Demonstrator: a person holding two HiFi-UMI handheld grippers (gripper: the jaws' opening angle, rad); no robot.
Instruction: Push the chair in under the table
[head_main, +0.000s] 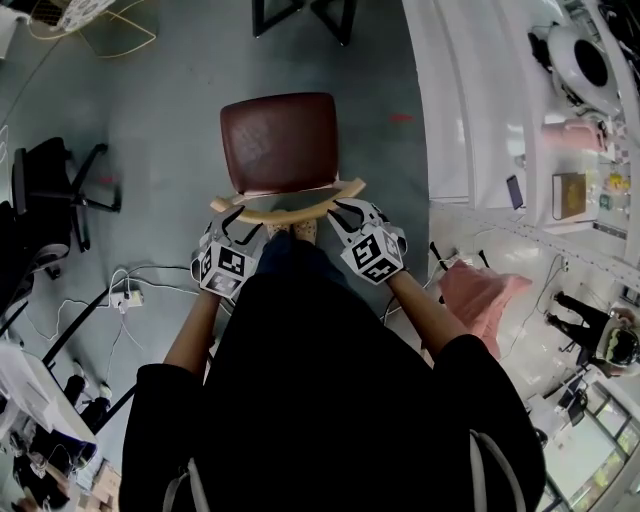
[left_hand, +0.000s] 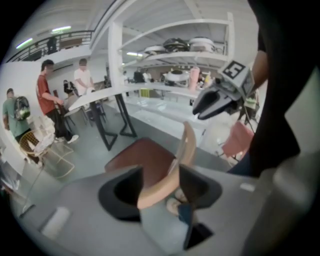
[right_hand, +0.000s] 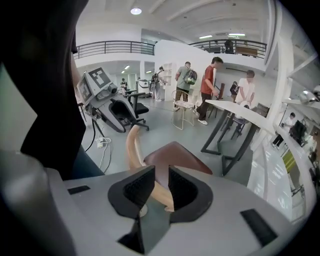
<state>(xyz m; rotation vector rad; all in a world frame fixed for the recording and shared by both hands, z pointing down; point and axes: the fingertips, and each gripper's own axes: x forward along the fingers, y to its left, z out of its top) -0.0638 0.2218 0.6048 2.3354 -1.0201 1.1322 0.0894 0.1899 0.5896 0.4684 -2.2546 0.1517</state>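
Observation:
The chair has a brown seat (head_main: 278, 140) and a curved pale wooden backrest (head_main: 290, 207), and it stands on the grey floor just in front of me. My left gripper (head_main: 235, 232) is at the backrest's left end. In the left gripper view its jaws (left_hand: 161, 172) stand wide apart with the backrest (left_hand: 182, 150) between them. My right gripper (head_main: 350, 215) is at the right end. Its jaws (right_hand: 161, 172) are only a narrow gap apart, and the backrest (right_hand: 132, 145) shows in that gap. The table's black legs (head_main: 300, 15) stand beyond the chair.
A black office chair (head_main: 50, 185) and a power strip with cables (head_main: 128, 295) are on the floor to my left. White shelving (head_main: 470, 100) runs along the right, with a pink thing (head_main: 485, 295) beside it. Several people (right_hand: 210, 85) stand by the table (right_hand: 235, 112).

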